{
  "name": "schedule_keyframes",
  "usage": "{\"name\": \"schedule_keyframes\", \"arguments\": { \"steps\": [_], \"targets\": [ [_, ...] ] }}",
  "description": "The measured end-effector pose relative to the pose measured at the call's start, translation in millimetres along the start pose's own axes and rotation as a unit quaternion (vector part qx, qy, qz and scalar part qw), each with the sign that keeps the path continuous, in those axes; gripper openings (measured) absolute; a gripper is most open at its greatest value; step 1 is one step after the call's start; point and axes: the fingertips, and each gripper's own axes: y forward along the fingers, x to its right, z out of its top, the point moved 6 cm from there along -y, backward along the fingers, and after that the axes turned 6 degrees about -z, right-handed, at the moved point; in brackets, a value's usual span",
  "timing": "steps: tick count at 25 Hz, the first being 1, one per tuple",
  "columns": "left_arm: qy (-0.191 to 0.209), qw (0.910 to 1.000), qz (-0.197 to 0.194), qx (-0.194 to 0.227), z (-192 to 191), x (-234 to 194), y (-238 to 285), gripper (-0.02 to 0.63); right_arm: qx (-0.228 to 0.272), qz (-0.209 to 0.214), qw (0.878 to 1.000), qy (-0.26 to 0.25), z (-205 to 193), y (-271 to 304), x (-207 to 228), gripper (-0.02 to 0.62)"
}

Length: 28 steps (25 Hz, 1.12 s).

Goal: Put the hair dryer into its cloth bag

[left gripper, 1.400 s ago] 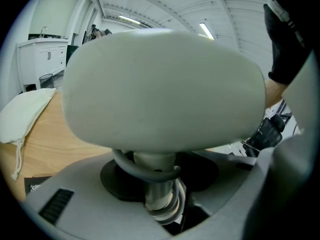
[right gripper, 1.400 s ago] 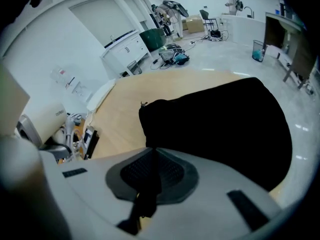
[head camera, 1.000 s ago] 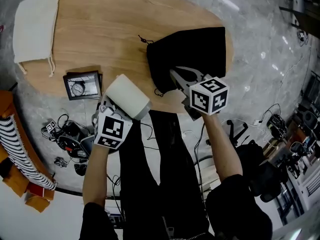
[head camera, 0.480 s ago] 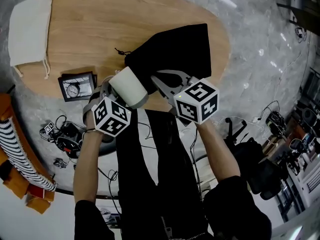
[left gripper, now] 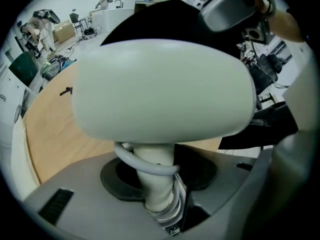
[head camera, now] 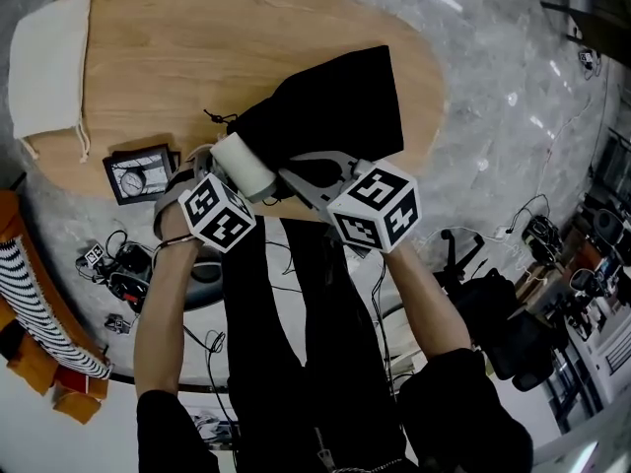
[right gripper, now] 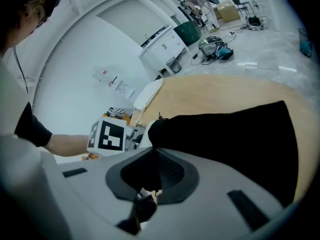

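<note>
**Dryer at the bag's mouth, both tongs loaded**

I am gripping the white hair dryer (left gripper: 160, 89) by its handle (left gripper: 155, 184) with the left tongs (left gripper: 159, 196). The pads are pressing on the stem, and the grey cord (left gripper: 145, 161) is looping round it. The dryer's head is sitting at the near edge of the counter (head camera: 197, 57), just beside the drawstring end of the black cloth bag (head camera: 335, 106). I am pinching the bag's near hem with the right tongs (right gripper: 152, 156), pressed together on the cloth. I cannot tell whether the dryer's nose is inside the bag. A white pouch (head camera: 49, 67) and a framed gauge (head camera: 138, 173) are lying well apart, to the left.
</note>
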Motion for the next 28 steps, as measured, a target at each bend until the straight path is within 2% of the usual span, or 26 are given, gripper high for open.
{"name": "schedule_keyframes", "arguments": {
  "steps": [5, 12, 15, 19, 28],
  "targets": [
    [0.004, 0.9999, 0.005, -0.016, 11, 4, 3, 0.186, 0.013, 0.025, 0.999, 0.036, 2, -1, -3, 0.023],
    [0.011, 0.9993, 0.023, -0.029, 25, 11, 8, 0.186, 0.022, 0.038, 0.996, 0.072, 1, -1, -6, 0.023],
    [0.009, 0.9985, 0.036, -0.041, 31, 14, 12, 0.187, 0.014, 0.023, 0.997, 0.072, -3, -1, -4, 0.023],
    [0.004, 0.9979, 0.046, -0.046, 31, 15, 17, 0.190, 0.005, -0.028, 0.998, 0.047, -9, 6, -3, 0.023],
    [0.010, 0.9969, 0.062, -0.047, 17, 17, 1, 0.195, -0.002, -0.028, 0.998, 0.064, -9, 32, -6, 0.023]
  ]
}}
